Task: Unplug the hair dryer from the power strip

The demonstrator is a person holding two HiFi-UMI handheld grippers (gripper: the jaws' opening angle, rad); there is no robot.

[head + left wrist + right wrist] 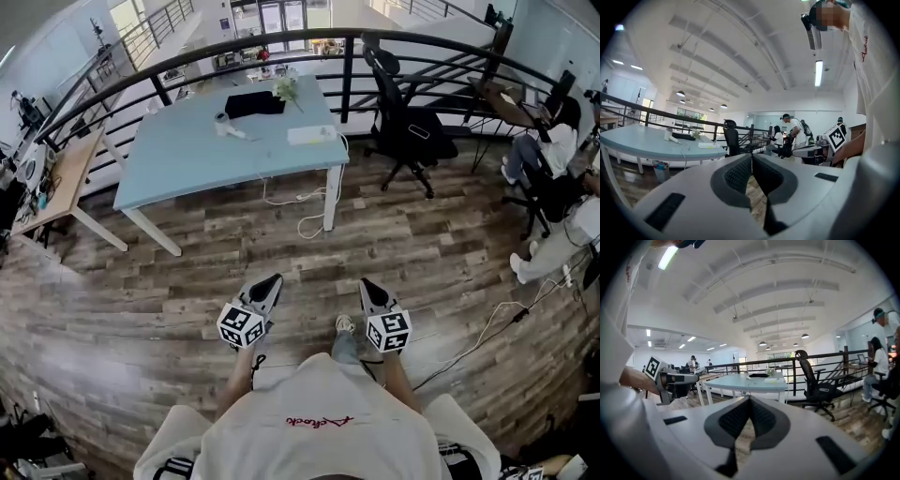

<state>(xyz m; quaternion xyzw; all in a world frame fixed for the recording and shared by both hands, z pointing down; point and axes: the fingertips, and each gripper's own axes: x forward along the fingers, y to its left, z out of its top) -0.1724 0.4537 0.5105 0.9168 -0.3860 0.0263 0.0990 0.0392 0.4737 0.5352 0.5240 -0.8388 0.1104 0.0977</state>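
Whitish blur, perhaps hair dryer point(228, 126)

We are seeing a floor point(169, 281) of wooden planks, matt and grainy. The table point(178, 155) is showing a smooth pale-blue top with a soft sheen. The railing point(281, 39) is looking like dark painted metal. The left hand-held gripper point(752, 158) and the right hand-held gripper point(749, 399) are showing matt grey plastic shells and black dotted pads point(738, 174). The shirt point(319, 422) is looking like white cloth.

On the pale-blue rectangular bench point(178, 155), the white hair dryer point(226, 125) lies left of the flat white power strip point(312, 135). A black wheeled office chair point(405, 131) stands right of the bench.
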